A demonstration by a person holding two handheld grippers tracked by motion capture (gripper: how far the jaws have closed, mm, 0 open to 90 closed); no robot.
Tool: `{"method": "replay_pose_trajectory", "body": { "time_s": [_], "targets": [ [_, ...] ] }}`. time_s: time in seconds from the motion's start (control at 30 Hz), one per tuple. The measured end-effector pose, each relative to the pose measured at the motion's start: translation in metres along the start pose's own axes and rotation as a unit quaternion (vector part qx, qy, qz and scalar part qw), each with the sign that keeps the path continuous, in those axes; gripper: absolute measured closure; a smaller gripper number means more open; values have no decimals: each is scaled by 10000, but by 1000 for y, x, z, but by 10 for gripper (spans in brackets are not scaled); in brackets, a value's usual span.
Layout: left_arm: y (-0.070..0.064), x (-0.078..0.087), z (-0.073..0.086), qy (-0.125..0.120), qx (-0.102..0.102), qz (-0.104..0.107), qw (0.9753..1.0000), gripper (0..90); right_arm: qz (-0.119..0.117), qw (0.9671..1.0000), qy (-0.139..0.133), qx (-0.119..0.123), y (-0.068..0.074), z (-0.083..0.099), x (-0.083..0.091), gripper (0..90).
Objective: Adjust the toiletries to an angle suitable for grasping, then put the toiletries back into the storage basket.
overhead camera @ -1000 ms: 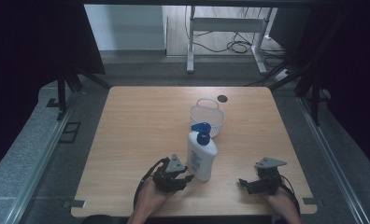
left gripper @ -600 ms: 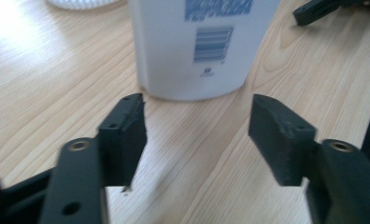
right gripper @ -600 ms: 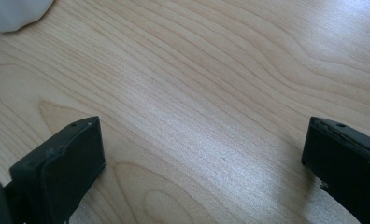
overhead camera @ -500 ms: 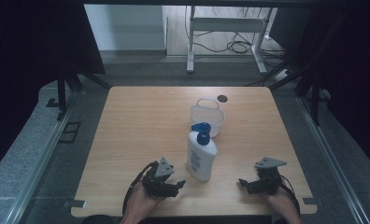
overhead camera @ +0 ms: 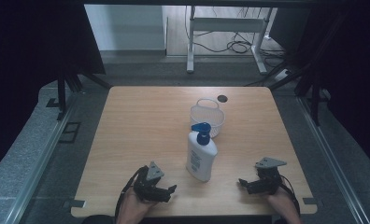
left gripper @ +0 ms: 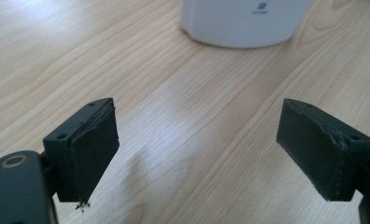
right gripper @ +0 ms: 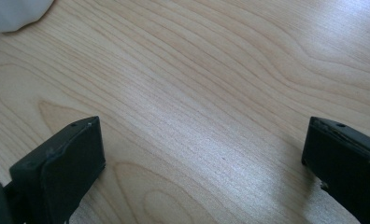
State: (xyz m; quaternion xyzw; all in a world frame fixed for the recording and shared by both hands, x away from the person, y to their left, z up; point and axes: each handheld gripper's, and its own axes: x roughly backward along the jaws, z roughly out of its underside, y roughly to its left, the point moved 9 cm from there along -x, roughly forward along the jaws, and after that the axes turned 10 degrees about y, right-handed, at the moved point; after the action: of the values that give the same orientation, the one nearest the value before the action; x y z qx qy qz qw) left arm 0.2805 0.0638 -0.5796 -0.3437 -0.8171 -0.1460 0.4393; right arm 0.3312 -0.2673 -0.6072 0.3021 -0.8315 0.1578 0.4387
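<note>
The pump bottle (overhead camera: 202, 156), white with a blue pump head, stands upright on the wooden table (overhead camera: 141, 126), toward the near edge and between the two grippers. A white basket (overhead camera: 207, 115) sits just behind it, farther from the person. The left gripper (overhead camera: 167, 192) rests low at the near edge, to the left of the bottle and apart from it; its jaws are spread wide with bare tabletop between them, and the bottle's base (left gripper: 244, 21) stands ahead of them. The right gripper (overhead camera: 243, 183) lies to the right of the bottle, well apart, jaws likewise spread wide over bare wood, gripping nothing.
</note>
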Motion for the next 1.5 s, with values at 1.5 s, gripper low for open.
{"method": "replay_pose_trajectory", "body": {
  "time_s": [1.5],
  "targets": [
    [26, -15, 27, 124, 18, -233, 9997, 115, -68, 9993, -99, 347, 13, -6, 11, 0]
  ]
}}
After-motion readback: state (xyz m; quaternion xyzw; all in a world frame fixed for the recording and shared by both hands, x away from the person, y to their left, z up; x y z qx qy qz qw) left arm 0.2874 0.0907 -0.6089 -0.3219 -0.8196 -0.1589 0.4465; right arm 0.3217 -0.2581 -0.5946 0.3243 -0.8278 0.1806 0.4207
